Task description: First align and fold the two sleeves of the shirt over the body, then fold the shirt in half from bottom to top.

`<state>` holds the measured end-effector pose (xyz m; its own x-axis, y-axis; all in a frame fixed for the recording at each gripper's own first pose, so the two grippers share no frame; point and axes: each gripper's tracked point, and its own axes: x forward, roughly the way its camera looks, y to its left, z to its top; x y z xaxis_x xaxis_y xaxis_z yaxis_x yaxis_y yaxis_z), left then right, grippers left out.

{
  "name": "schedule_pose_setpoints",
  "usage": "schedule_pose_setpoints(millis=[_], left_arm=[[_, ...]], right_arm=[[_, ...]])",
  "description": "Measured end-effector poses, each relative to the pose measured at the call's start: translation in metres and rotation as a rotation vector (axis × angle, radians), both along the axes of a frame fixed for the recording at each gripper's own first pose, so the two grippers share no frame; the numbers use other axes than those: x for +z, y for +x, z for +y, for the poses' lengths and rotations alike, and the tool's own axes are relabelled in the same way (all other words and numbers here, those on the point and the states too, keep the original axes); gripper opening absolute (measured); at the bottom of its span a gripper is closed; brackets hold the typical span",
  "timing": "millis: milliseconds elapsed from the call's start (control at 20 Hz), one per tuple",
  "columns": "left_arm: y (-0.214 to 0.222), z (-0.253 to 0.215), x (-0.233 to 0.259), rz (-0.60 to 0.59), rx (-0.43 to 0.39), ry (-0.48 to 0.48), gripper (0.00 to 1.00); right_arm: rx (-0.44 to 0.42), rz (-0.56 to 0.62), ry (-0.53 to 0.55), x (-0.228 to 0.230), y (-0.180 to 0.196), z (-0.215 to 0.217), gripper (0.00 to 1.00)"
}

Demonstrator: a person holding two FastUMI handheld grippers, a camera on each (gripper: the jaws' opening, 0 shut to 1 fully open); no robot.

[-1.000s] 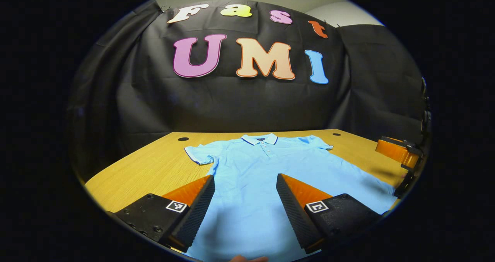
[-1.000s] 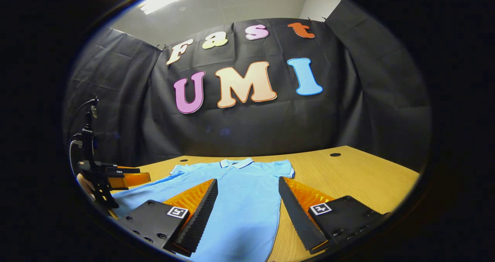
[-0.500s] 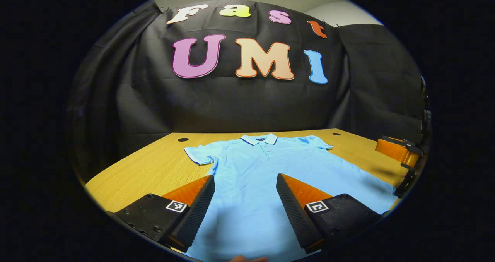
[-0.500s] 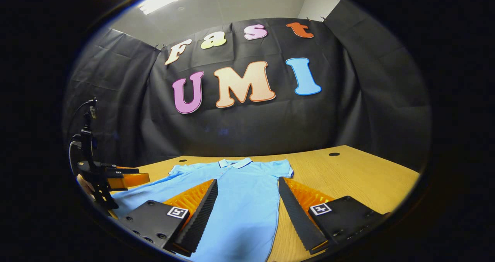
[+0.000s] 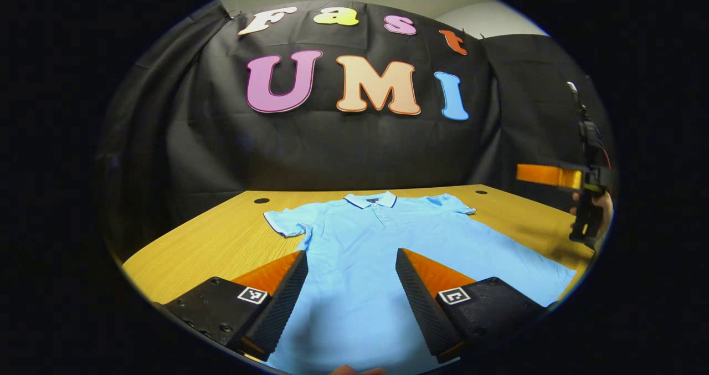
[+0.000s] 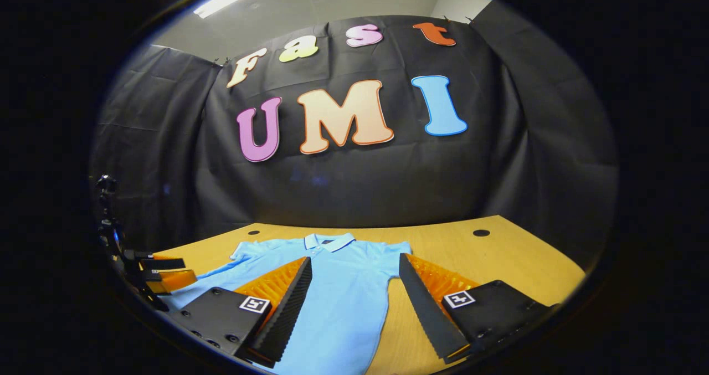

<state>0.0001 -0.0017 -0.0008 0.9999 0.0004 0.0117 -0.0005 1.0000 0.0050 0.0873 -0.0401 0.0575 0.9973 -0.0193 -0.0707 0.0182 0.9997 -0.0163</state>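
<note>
Spreading wide apart, the two fingers of the left gripper (image 5: 352, 294) hang above the lower body of one light blue shirt (image 5: 382, 242), pinching nothing. Between those fingers the blue cloth runs forward to the collar (image 5: 371, 200), which lies straight ahead, with a row of small buttons just below it. One short sleeve (image 5: 283, 221) lies ahead and to the left of the left finger, flat on the table (image 5: 210, 242); the second sleeve (image 5: 451, 203) lies ahead and to the right of the right finger. Both sleeves are spread outward, not folded over the body. Two dark round holes sit in the tabletop beyond the shirt, one past each sleeve. Far off to the right of the fingers, at the edge of the left gripper view, the right gripper (image 5: 548, 174) is held up above the table by a hand (image 5: 601, 214).

In the right gripper view, that gripper's two fingers (image 6: 302, 297) also stand wide apart, gripping nothing. The shirt's right side passes between them, its side edge lying nearer the right finger, and bare wood shows beside it. The collar lies ahead, just past the left finger. Off to the left of the fingers, low over the shirt's hem, the left gripper shows again.
</note>
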Motion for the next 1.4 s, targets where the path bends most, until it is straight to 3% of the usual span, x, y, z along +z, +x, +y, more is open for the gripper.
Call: schedule_pose_setpoints(millis=[400,550,750,1150,1400], left_arm=[[0.000,0.001,0.000,0.001,0.004,0.002,0.96],[0.000,0.000,-0.001,0.005,0.005,0.002,0.95],[0.000,0.000,0.000,0.002,0.005,0.003,0.95],[-0.001,0.000,0.001,-0.001,0.003,0.006,0.95],[-0.001,0.000,0.000,0.001,0.002,0.006,0.95]], right_arm=[[-0.106,0.080,-0.083,0.013,0.104,-0.061,0.98],[-0.143,0.144,-0.140,-0.007,0.139,-0.081,0.98],[-0.172,0.337,-0.206,-0.069,0.168,-0.105,0.99],[-0.201,0.492,-0.117,-0.137,0.205,-0.105,0.98],[-0.231,0.538,0.034,-0.155,0.210,-0.112,0.94]])
